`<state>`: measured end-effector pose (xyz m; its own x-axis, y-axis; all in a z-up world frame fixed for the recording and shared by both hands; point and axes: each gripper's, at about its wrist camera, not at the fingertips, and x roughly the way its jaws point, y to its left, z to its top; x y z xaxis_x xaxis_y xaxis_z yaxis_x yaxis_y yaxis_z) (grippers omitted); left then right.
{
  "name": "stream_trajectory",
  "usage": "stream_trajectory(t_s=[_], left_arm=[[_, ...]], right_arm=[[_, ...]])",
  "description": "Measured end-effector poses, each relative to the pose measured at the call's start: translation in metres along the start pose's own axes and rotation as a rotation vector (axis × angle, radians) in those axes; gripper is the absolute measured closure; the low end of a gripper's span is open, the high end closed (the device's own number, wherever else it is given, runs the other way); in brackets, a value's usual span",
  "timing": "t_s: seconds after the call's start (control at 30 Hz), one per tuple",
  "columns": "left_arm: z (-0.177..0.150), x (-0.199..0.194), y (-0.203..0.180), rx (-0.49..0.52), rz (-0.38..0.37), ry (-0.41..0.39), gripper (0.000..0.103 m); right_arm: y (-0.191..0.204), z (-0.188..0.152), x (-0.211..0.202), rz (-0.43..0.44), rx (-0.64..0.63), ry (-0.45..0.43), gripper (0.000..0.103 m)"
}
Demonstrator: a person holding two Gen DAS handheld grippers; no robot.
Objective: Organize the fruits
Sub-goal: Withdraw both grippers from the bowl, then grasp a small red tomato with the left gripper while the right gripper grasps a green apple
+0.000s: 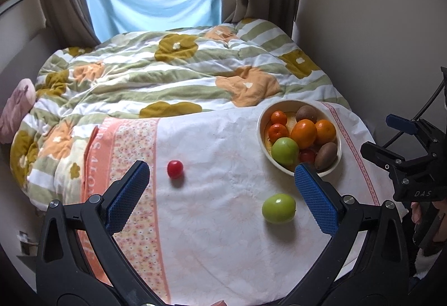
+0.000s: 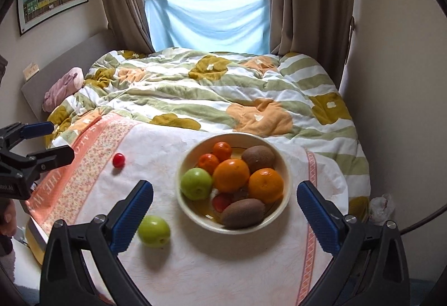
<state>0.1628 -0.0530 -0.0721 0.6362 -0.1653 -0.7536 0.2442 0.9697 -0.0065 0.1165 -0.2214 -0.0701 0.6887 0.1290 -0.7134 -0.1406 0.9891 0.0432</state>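
Note:
A cream bowl (image 2: 285, 194) (image 1: 261, 121) sits on a white cloth and holds oranges (image 2: 231, 175), small tangerines, two kiwis (image 2: 243, 213), a green apple (image 2: 196, 183) and a red tomato. A loose green apple (image 1: 278, 208) (image 2: 154, 231) lies on the cloth near the bowl. A loose red tomato (image 1: 175, 169) (image 2: 118, 159) lies further left. My left gripper (image 1: 222, 191) is open and empty above the cloth, between the two loose fruits. My right gripper (image 2: 225, 218) is open and empty, its fingers either side of the bowl's near rim.
The white cloth (image 1: 223, 236) with orange patterned borders covers a raised flat surface in front of a bed with a floral quilt (image 1: 173, 74). A pink pillow (image 2: 62, 89) lies at the bed's left. Curtains and a blue sheet (image 2: 209, 18) hang at the window.

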Motion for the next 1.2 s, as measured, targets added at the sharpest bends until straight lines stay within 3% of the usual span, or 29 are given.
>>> stream_trajectory(t_s=[0.23, 0.5, 0.83, 1.2], left_arm=[[-0.017, -0.019, 0.042, 0.019, 0.002, -0.015, 0.000], [-0.029, -0.011, 0.093, 0.051, -0.047, -0.005, 0.000], [-0.035, 0.044, 0.134, 0.191, -0.161, 0.031, 0.000], [-0.034, 0.118, 0.132, 0.293, -0.253, 0.080, 0.006]], right_arm=[[0.045, -0.011, -0.008, -0.021, 0.021, 0.020, 0.000], [0.092, -0.028, 0.000, -0.053, 0.098, 0.024, 0.000], [0.124, -0.057, 0.026, -0.142, 0.281, 0.052, 0.000], [0.125, -0.080, 0.064, -0.234, 0.430, 0.085, 0.000]])
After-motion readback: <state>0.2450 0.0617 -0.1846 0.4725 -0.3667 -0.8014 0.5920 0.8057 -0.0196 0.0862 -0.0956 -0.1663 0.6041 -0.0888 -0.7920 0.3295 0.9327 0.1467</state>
